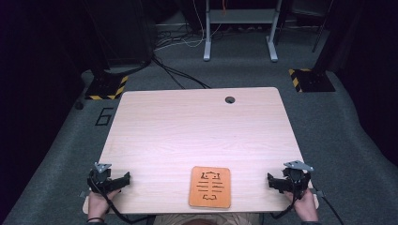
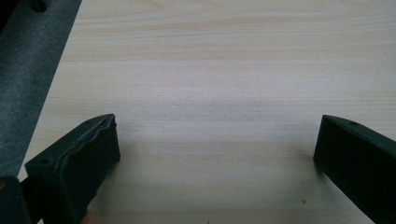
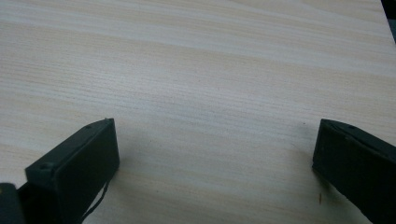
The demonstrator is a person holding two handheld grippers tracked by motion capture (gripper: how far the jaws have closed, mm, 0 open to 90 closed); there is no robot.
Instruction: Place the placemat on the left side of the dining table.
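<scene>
An orange rectangular board (image 1: 210, 186) with dark cut-out marks lies flat near the front edge of the light wooden table (image 1: 197, 126), midway between my two hands. My left gripper (image 1: 123, 180) rests at the front left corner, well left of the board. Its jaws stand wide apart over bare wood (image 2: 217, 140), so it is open with nothing between them. At the front right corner sits my right gripper (image 1: 272, 182), to the right of the board. That one is open too, with only tabletop (image 3: 215, 140) between its jaws.
A round cable hole (image 1: 230, 100) sits near the table's far edge. Grey carpet (image 1: 328, 122) surrounds the table. Yellow-and-black striped bases (image 1: 107, 88) (image 1: 309, 79), cables and a white frame's legs (image 1: 239, 33) stand on the floor beyond.
</scene>
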